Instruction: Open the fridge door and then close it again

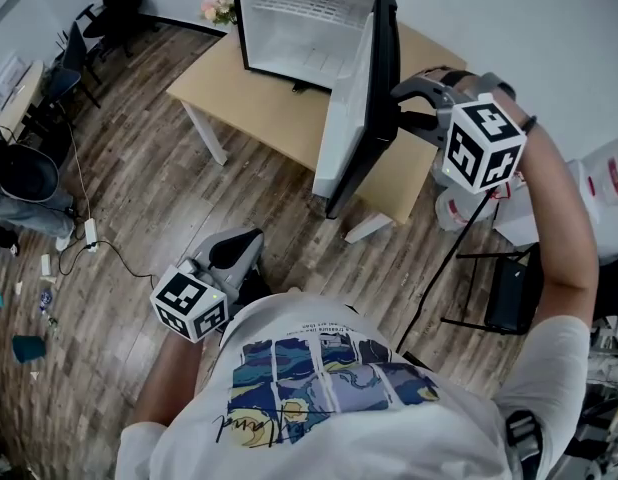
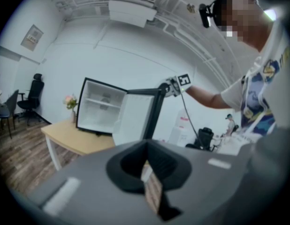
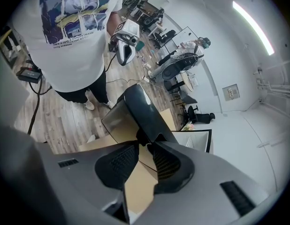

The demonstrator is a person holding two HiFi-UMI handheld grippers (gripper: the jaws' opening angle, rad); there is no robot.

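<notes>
My right gripper [image 1: 401, 106] is up at the free edge of the black fridge door with the white inner liner [image 1: 361, 118]. The door stands swung wide open from the small white-lined fridge [image 1: 299, 23] on the pale wooden table [image 1: 239, 88]. In the right gripper view the jaws are drawn nearly together, and the door's top corner runs into their tips, so I judge that I am pinching that edge and not just resting on it. My left gripper [image 1: 244, 243] hangs low by my side, its jaws pressed together on nothing. The main risk is the grip: the outer skin looks glossy and I hold only a thin bite at a corner, so a quick push to close could let the pads slide off and the door swing free or slam. The fridge looks light and sits close to the table's edge, so a sideways shove instead of a push along the door's arc could make it skid or rock. If I ride the edge all the way home, my jaws could get caught between the door and the cabinet. I cannot see how much pad is actually seated on the door, since the jaw bodies cover the contact. The hinge side, any handle and the fridge's feet are out of sight, and the head view cuts off the cabinet's top.
</notes>
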